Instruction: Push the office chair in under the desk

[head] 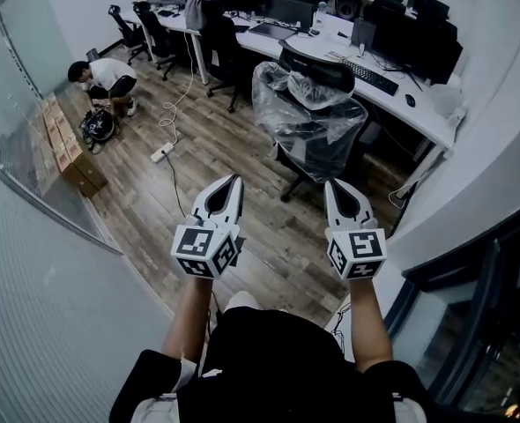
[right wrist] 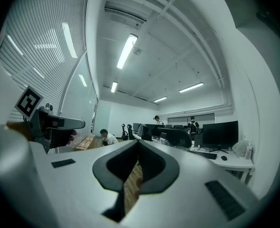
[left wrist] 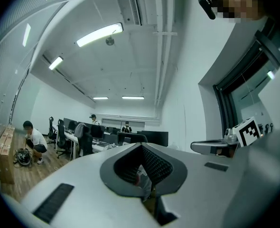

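A black office chair [head: 313, 122], its back wrapped in clear plastic, stands pulled out from the long white desk [head: 401, 104] on the wooden floor. In the head view my left gripper [head: 234, 181] and right gripper [head: 332, 186] hover side by side short of the chair, both shut and empty, tips pointing at it. Neither touches the chair. From the left gripper view the left gripper [left wrist: 142, 146] has its jaws together; the chair's headrest [right wrist: 180, 137] shows beyond the shut right gripper [right wrist: 136, 144] in the right gripper view.
Monitors [head: 419, 42] and a keyboard [head: 375, 77] sit on the desk. A person [head: 106, 77] crouches by cardboard boxes [head: 66, 148] at the left wall. A power strip and cable [head: 163, 152] lie on the floor. More chairs [head: 150, 33] stand at the back.
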A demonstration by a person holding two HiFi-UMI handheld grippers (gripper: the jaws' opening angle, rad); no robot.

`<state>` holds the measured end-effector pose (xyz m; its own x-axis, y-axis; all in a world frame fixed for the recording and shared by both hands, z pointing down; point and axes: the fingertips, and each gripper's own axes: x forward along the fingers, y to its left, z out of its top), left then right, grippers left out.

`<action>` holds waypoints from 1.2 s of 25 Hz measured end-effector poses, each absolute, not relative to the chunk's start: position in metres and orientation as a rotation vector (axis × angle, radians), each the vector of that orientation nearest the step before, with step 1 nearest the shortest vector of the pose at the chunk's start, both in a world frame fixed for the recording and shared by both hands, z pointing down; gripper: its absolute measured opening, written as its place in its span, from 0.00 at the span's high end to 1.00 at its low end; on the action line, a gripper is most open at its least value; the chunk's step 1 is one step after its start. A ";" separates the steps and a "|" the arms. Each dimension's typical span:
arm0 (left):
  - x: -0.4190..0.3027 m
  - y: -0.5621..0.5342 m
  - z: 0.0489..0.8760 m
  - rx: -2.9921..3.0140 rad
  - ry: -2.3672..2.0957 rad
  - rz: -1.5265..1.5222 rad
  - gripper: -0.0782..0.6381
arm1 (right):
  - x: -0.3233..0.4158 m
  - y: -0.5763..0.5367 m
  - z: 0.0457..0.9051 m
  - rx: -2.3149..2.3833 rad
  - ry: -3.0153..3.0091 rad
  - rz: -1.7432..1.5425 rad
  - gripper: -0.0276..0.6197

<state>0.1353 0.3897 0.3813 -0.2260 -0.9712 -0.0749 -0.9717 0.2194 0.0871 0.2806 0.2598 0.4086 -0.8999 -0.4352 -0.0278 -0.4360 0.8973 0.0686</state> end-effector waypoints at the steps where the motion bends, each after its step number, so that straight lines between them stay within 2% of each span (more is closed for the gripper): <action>1: 0.135 0.391 0.381 -1.944 2.454 0.170 0.88 | 0.281 0.259 0.408 -0.701 3.049 0.109 0.92; 13: 0.111 0.381 0.382 -1.894 2.482 0.126 0.88 | 0.257 0.247 0.408 -0.670 3.066 0.124 0.92; 30: -0.005 0.278 0.380 -2.031 2.427 0.200 0.88 | 0.146 0.154 0.408 -0.755 3.078 0.124 0.92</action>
<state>-0.0052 0.2781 0.3795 -0.1794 -0.9821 -0.0580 -0.9783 0.1719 0.1156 0.1462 0.1538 0.4084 -0.8863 -0.4629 0.0106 -0.4606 0.8838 0.0828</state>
